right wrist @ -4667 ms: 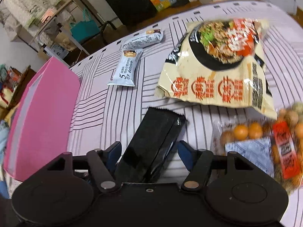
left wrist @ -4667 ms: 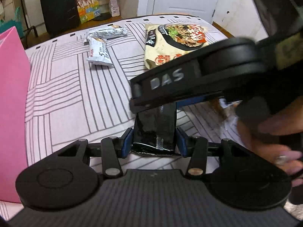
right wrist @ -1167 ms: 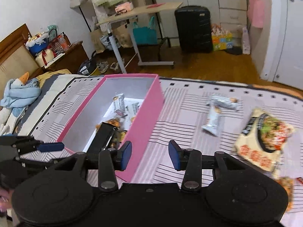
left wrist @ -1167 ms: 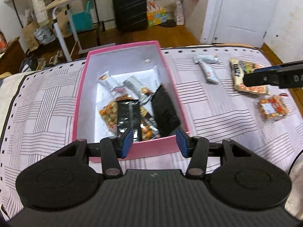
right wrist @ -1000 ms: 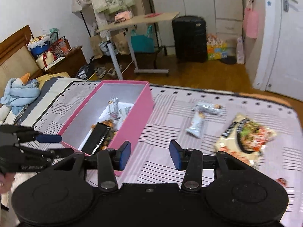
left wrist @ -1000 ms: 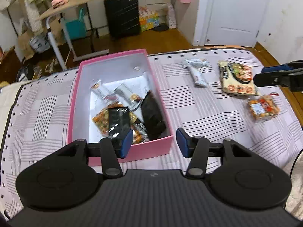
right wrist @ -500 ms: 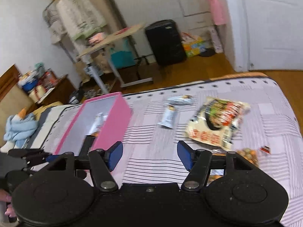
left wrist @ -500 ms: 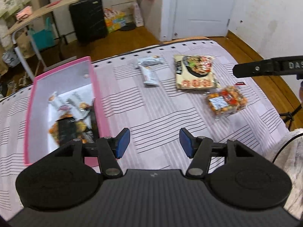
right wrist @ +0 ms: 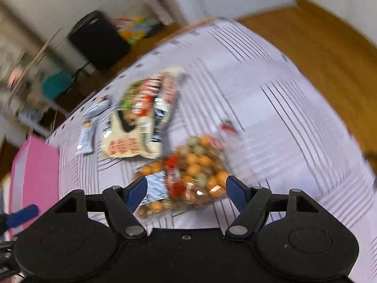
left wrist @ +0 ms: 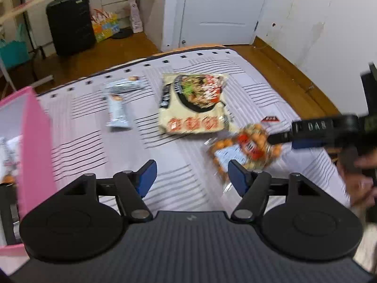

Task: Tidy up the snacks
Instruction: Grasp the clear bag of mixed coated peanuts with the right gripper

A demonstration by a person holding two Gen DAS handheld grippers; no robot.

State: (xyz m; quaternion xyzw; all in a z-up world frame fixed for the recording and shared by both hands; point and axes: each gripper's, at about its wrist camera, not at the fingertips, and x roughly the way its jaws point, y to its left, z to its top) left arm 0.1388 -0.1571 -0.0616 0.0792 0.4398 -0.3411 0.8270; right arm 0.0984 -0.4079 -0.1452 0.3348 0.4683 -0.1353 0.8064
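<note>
Mostly orange, clear bag of coated nuts [right wrist: 190, 172], blurred

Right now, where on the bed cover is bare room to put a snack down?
Free: the striped cover between the pink box and the noodle packet. Crowded: around the noodle packet and the bag of round snacks, which nearly touch.

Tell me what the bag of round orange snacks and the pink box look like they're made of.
Bag of round orange snacks: clear, glossy plastic film; the balls show through it and its edges crinkle. Pink box: looks like stiff matte cardboard, with flat pink walls and a pale inside, though motion blur leaves that uncertain.
</note>
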